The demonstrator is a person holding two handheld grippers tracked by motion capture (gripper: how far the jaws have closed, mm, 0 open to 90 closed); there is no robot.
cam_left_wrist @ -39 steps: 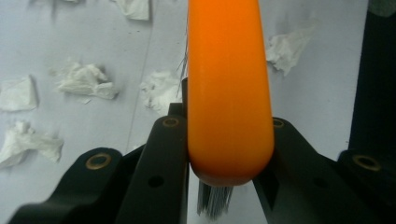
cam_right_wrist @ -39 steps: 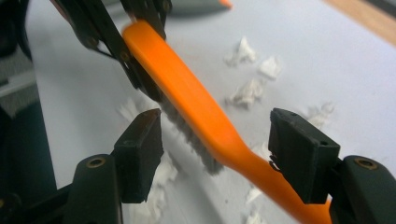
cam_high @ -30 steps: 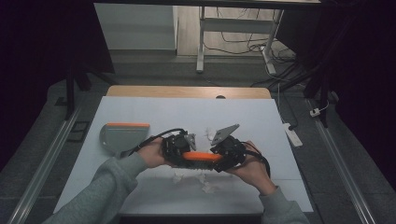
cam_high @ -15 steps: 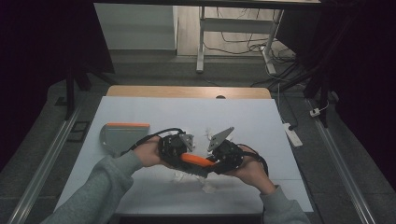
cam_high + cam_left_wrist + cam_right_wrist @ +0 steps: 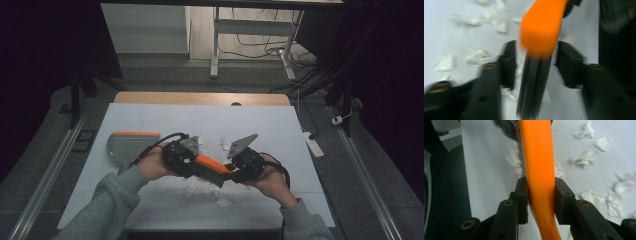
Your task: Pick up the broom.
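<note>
A dim room with cables on the floor surrounds a pale table (image 5: 150,115) strewn with white paper scraps (image 5: 222,202). The right gripper (image 5: 541,195) is clamped on the orange handle of a brush (image 5: 537,165), its pads pressing both sides of the handle's narrow waist. The left gripper (image 5: 535,65) has just been opening: its jaws stand apart with the brush's head end between them, touching neither pad. In the high view the brush (image 5: 210,165) hangs just above the table's middle, bridging the two grippers, left gripper (image 5: 187,167) and right gripper (image 5: 235,172). It looks light and stiff, a smooth plastic handle that could slip or pivot in a loose hold, with dark bristles that will bend; the narrowed handle is the sound place to grip, never the bristles. The right gripper view shows the firm hold and scraps beyond; the left gripper view, blurred, shows the bristles edge-on and the gaps beside them. The high view adds a grey dustpan (image 5: 127,145) with an orange edge, lying left of the hands.
</note>
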